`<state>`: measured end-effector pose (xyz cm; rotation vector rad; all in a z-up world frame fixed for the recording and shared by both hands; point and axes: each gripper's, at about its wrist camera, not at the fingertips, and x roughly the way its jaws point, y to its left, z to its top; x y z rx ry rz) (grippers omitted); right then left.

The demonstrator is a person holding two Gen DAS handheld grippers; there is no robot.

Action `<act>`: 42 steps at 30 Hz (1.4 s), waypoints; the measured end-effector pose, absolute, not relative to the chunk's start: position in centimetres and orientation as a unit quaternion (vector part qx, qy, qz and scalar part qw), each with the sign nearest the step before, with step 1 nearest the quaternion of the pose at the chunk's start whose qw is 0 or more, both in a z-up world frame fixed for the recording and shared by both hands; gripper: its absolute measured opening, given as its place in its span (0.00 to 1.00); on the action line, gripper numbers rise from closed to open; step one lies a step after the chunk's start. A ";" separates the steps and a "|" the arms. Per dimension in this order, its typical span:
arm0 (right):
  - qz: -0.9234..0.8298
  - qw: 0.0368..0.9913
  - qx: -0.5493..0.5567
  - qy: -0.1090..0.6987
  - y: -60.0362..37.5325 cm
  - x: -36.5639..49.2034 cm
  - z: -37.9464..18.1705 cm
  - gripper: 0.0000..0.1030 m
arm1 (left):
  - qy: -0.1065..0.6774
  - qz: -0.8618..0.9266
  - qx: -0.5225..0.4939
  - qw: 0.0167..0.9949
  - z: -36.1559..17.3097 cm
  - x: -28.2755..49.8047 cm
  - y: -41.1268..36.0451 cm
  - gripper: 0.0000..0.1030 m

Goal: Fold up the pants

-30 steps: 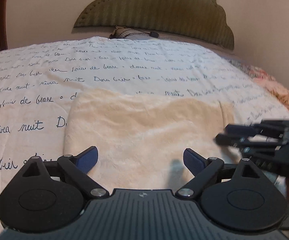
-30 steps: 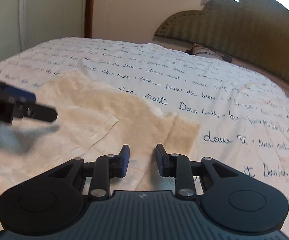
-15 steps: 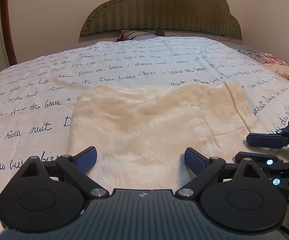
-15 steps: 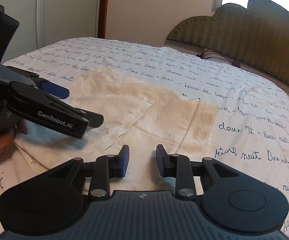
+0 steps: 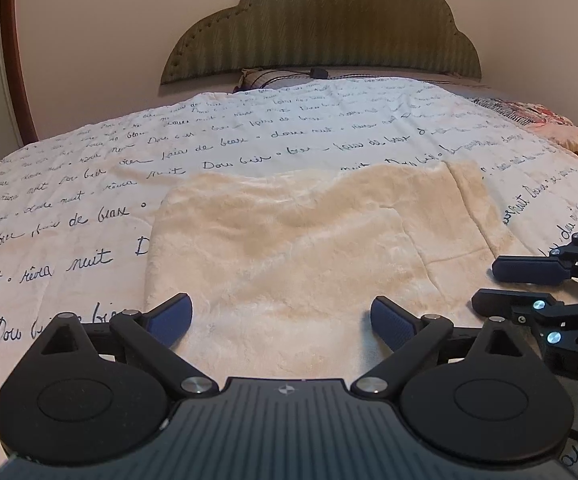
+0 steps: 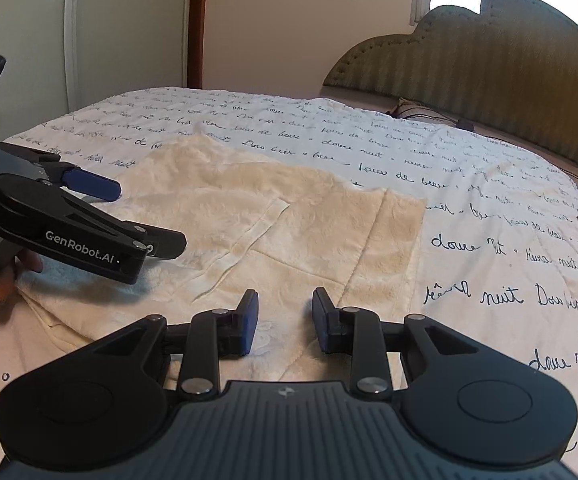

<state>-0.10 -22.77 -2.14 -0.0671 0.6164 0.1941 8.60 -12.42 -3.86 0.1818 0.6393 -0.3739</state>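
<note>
Pants (image 5: 289, 248) folded flat on bedspread (image 5: 69, 208)

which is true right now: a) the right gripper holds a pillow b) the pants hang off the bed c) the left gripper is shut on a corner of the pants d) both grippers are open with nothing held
d: the left gripper and the right gripper each show a clear gap between their fingers, above the cream pants lying flat on the bedspread.

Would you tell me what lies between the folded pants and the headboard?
Only the script-printed bedspread, then a pillow at the headboard, beyond the pants; left wrist view.
</note>
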 end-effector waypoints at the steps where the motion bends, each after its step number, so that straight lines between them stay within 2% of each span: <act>1: 0.097 0.948 -0.023 0.302 -23.2 -0.3 -1.8 0.28 | 0.309 -0.184 0.090 0.929 -3.6 8.2 -11.9 0.94; 3: 0.098 0.950 0.009 0.297 -24.7 -0.9 -1.2 0.30 | 0.301 -0.184 0.089 0.931 -3.3 7.8 -10.6 0.95; 6: 0.075 0.950 0.062 0.296 -27.9 -1.4 -1.0 0.64 | 0.300 -0.181 0.048 0.936 -2.8 8.0 -7.5 0.94; 7: 0.072 0.947 0.080 0.301 -29.0 -1.3 -1.1 0.66 | 0.306 -0.187 0.028 0.933 -2.8 8.3 -6.4 0.94; 12: 0.110 0.917 0.188 0.333 -33.0 0.3 -2.9 0.66 | 0.391 -0.265 -0.129 0.872 -4.1 12.1 -1.8 0.95; 15: 0.146 0.896 0.244 0.342 -34.2 1.8 -4.1 0.66 | 0.408 -0.297 -0.199 0.840 -5.4 13.7 -0.6 0.96; 17: 0.169 0.880 0.270 0.351 -34.7 2.9 -4.8 0.66 | 0.406 -0.318 -0.217 0.829 -5.9 14.2 -0.3 1.00; 22: 0.210 0.845 0.338 0.356 -36.4 5.7 -6.0 0.67 | 0.413 -0.348 -0.221 0.812 -6.1 15.4 -0.9 0.99; 25: 0.227 0.826 0.374 0.355 -36.9 7.2 -6.7 0.65 | 0.424 -0.354 -0.247 0.796 -6.3 16.4 -1.4 0.96; 26: 0.229 0.826 0.371 0.357 -36.8 7.4 -6.7 0.63 | 0.424 -0.350 -0.248 0.798 -6.2 16.4 -1.5 0.89; 27: 0.226 0.830 0.361 0.360 -36.5 7.4 -6.5 0.50 | 0.422 -0.344 -0.237 0.805 -6.1 16.2 -1.8 0.74; 28: 0.220 0.836 0.347 0.363 -36.2 7.3 -6.2 0.37 | 0.419 -0.333 -0.216 0.817 -5.9 15.9 -2.0 0.65; 29: 0.219 0.841 0.339 0.360 -36.1 7.0 -6.0 0.34 | 0.414 -0.319 -0.195 0.830 -5.9 15.5 -2.2 0.48; 30: 0.219 0.844 0.338 0.355 -36.1 6.6 -5.9 0.29 | 0.410 -0.310 -0.181 0.838 -5.8 15.3 -2.2 0.38; 32: 0.214 0.849 0.338 0.346 -35.9 6.3 -5.4 0.26 | 0.391 -0.310 -0.181 0.847 -5.7 14.7 -1.8 0.27; 36: 0.215 0.866 0.313 0.325 -34.8 5.8 -3.4 0.23 | 0.343 -0.308 -0.138 0.877 -4.3 12.9 -2.2 0.19; 42: 0.244 0.884 0.272 0.292 -32.5 6.9 0.7 0.23 | 0.299 -0.296 -0.099 0.902 -1.5 11.8 -2.1 0.17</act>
